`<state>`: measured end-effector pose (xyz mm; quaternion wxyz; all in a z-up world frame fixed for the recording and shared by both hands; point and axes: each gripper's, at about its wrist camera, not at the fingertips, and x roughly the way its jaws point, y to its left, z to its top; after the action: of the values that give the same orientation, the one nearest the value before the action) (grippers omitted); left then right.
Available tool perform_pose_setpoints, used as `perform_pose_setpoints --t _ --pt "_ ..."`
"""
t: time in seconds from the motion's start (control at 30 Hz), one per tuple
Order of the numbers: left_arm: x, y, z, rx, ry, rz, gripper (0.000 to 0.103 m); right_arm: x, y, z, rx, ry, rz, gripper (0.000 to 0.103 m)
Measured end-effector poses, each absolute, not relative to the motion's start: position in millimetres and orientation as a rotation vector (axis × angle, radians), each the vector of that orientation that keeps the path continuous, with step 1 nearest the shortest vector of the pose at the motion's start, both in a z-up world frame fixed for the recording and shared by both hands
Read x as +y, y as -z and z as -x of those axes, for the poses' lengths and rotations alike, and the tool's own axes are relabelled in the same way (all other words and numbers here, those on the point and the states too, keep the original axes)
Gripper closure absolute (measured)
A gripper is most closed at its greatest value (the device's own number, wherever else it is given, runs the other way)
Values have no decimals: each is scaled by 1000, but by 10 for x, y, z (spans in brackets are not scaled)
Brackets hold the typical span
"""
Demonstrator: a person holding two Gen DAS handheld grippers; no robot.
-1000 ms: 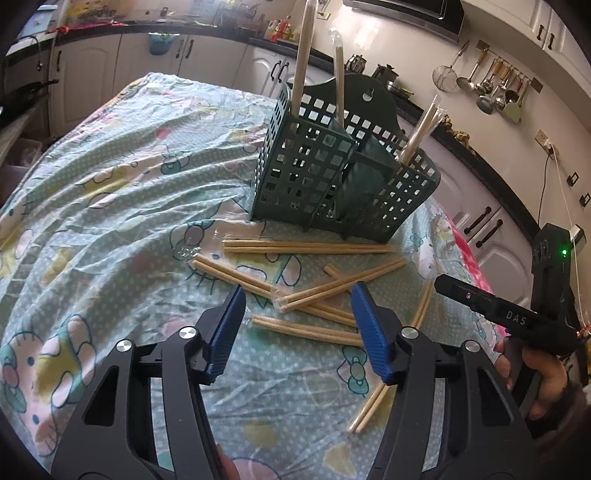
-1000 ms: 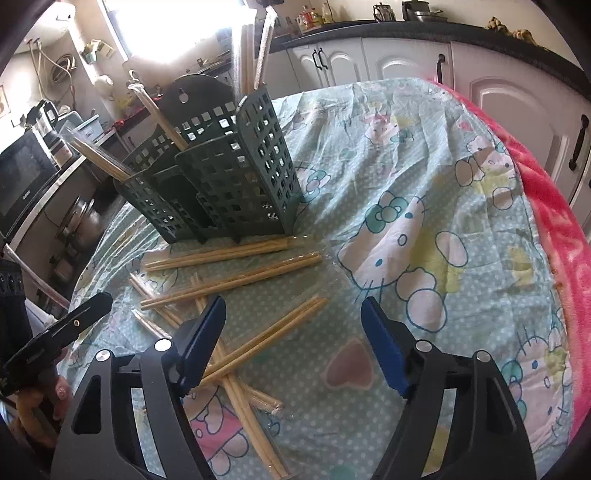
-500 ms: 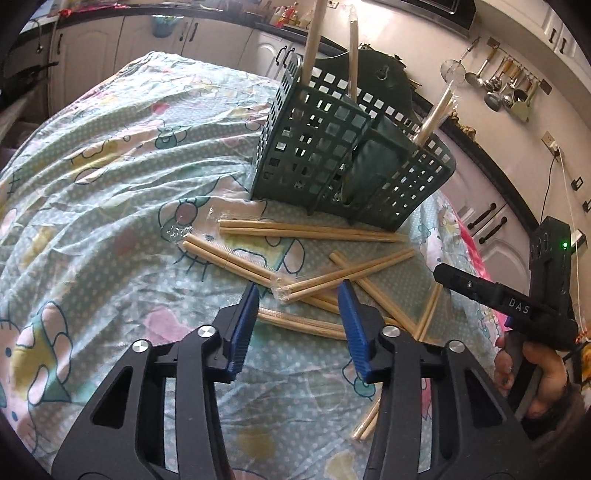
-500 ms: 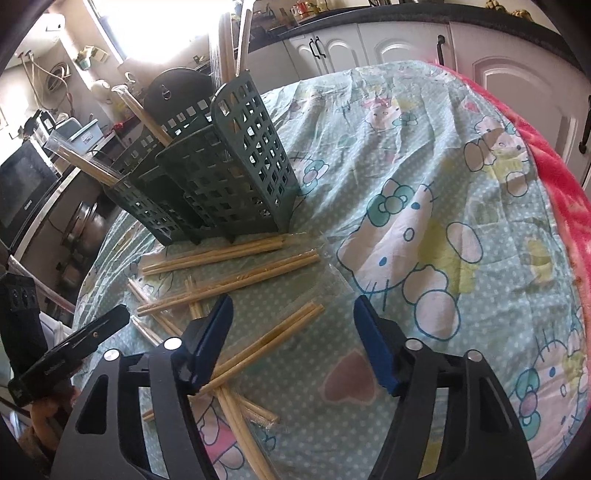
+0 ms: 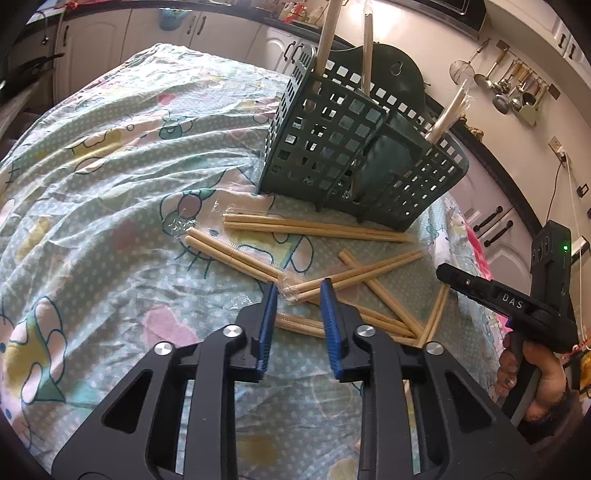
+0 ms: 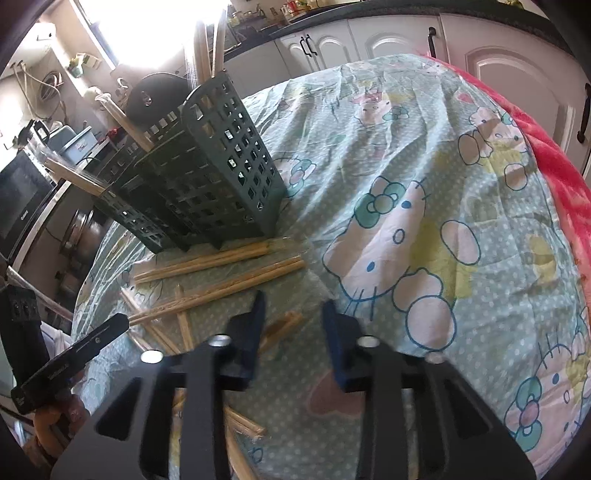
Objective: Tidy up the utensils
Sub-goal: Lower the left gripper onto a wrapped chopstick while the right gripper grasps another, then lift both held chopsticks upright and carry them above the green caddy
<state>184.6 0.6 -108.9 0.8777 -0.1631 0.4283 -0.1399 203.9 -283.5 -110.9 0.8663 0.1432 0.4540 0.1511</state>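
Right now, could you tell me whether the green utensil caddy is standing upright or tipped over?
Upright: the green utensil caddy stands on its base on the tablecloth, with wrapped chopsticks poking out of its top.

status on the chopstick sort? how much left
Done: a few wrapped pairs stand in the green caddy. In hand: nothing; the left claw is open around the end of one wrapped pair; the right claw is open. Left: several pairs on the cloth.

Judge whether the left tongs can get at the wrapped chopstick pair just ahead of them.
Probably yes: the left tongs stand open, straddling the near end of the wrapped chopstick pair, which lies on top of the pile. Nothing blocks the way.
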Motion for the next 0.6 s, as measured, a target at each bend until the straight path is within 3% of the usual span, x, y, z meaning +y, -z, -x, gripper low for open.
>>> perform_pose_setpoints --t 0.07,0.6 --pt "10 1086 -1849 895 290 340 96 -2837 1065 -2007 929 -322 -283 94" --pt "105 557 -1655 743 299 349 101 -2532 316 -1603 706 -390 -127 98"
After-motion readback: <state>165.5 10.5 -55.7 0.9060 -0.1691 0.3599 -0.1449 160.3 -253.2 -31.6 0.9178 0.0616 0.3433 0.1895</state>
